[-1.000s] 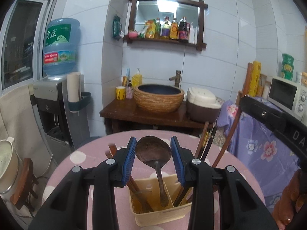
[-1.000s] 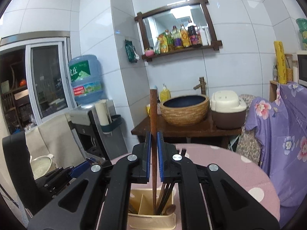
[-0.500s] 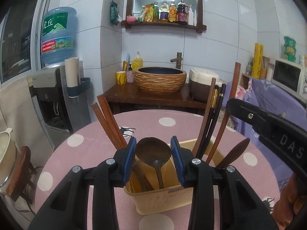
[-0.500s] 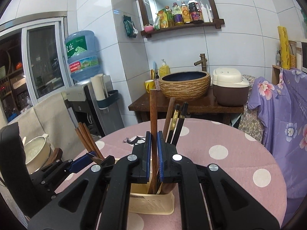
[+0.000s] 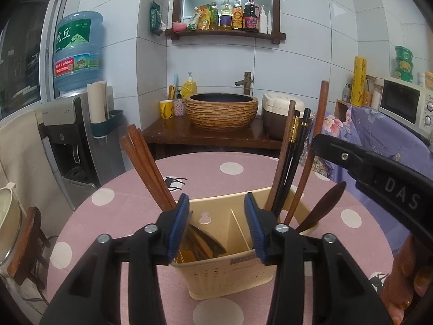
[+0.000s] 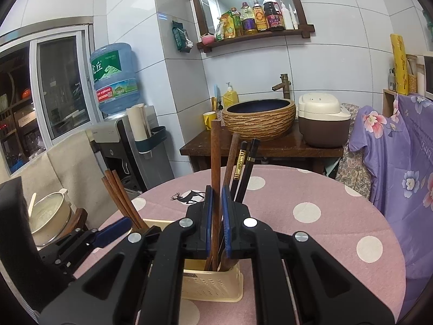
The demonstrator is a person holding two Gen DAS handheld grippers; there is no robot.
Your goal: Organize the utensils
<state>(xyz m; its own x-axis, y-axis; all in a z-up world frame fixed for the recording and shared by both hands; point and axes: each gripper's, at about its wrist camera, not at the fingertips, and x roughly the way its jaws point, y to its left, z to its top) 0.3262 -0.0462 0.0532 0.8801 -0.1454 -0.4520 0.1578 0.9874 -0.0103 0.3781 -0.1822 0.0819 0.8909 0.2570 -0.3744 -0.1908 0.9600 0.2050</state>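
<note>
A beige utensil caddy (image 5: pixel 232 268) stands on the pink dotted tablecloth (image 5: pixel 121 203). My left gripper (image 5: pixel 215 203) hangs just over the caddy's near rim. Its jaws are opening and nothing sits between the pads. The dark ladle (image 5: pixel 203 239) lies bowl-up in the left compartment below them. My right gripper (image 6: pixel 217 192) is shut on a long wooden handle (image 6: pixel 215 162) and just starting to ease. The handle's lower end reaches into the caddy (image 6: pixel 213 281). Reddish chopsticks (image 5: pixel 143 168), black chopsticks (image 5: pixel 295 146) and a wooden spoon (image 5: pixel 324 203) also stand in it.
Beyond the round table are a water dispenser (image 5: pixel 78 54), a woven basin (image 5: pixel 222 111) on a wooden stand, and a rice cooker (image 5: pixel 276 108). A microwave (image 5: pixel 403 105) sits at right, a pot (image 5: pixel 5 230) on a stool at left. A person's hand (image 5: pixel 406 270) holds the right gripper.
Both grippers sank toward the caddy. The left jaws widened and the ladle dropped from between the pads into the left compartment. The wooden handle went down into the caddy.
</note>
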